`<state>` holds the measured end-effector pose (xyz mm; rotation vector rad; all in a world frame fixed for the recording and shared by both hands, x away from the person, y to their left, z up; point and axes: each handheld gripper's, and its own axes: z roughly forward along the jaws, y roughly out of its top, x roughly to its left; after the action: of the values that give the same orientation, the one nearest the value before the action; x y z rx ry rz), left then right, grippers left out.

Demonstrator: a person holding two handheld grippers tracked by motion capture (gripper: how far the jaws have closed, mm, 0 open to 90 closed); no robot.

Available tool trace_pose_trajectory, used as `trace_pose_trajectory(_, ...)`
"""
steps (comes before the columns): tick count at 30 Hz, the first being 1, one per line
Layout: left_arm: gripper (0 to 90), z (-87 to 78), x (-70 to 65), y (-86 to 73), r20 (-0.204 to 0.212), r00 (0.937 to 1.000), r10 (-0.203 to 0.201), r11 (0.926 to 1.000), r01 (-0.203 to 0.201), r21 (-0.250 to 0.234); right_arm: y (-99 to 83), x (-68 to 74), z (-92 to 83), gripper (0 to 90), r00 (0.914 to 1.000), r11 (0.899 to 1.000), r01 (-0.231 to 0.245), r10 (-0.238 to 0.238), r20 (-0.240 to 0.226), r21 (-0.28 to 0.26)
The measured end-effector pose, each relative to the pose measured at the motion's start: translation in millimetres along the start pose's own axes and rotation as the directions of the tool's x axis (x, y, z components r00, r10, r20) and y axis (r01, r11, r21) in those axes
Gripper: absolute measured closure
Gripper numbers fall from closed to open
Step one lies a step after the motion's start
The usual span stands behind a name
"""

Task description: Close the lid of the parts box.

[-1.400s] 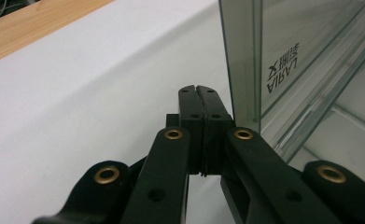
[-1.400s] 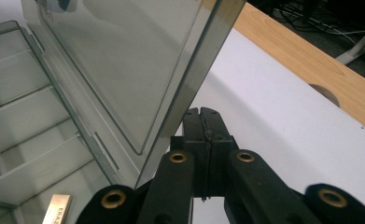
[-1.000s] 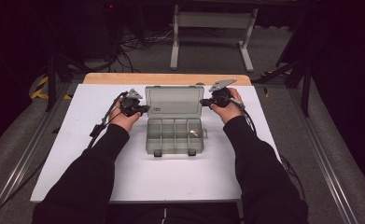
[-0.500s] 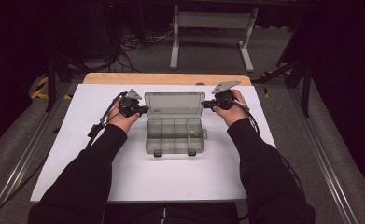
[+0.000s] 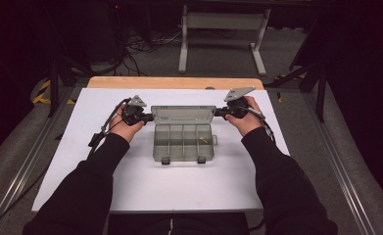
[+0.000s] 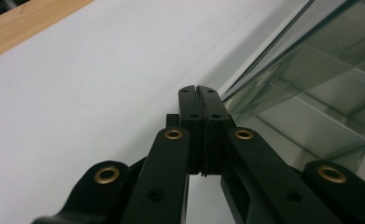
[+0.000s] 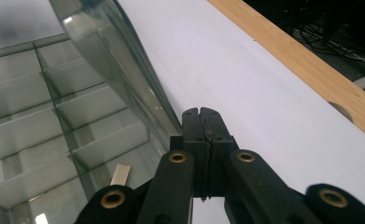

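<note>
Clear compartment box (image 5: 183, 134) set open on white counter (image 5: 179, 181), left hand-held gripper (image 5: 149, 117) and right hand-held gripper (image 5: 217, 112) placed at lid's ends, jaws fully closed, nothing gripped.

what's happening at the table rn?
A person holds a gripper in each hand at the two ends of a clear compartment box on the white table. The box's lid stands open at the back. The left gripper and the right gripper are both shut, tips beside the lid's ends; contact can't be told. One small pale piece lies in a right-hand compartment.
</note>
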<state>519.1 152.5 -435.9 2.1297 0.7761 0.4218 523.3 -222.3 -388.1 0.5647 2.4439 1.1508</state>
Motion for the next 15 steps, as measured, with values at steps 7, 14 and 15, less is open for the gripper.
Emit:
trace_pose_trajectory(7,89.9,-7.3,-3.2,0.3,0.003,0.9999,0.016,0.9999,-0.016,0.000,-3.5,4.3,-8.4,90.0,1.0000,1.000,0.007,-0.007,-0.006,-0.004)
trace_pose_trajectory(14,89.8,-11.0,-7.8,-2.2,0.025,0.9994,0.025,0.9997,-0.025,0.007,-7.3,7.7,-13.7,90.0,0.9999,1.000,0.008,-0.008,-0.013,-0.005)
trace_pose_trajectory(15,89.7,-11.6,-8.5,-2.5,0.030,0.9993,0.025,0.9997,-0.025,0.007,-8.2,8.5,-14.5,90.0,0.9999,1.000,0.003,-0.003,-0.012,-0.001)
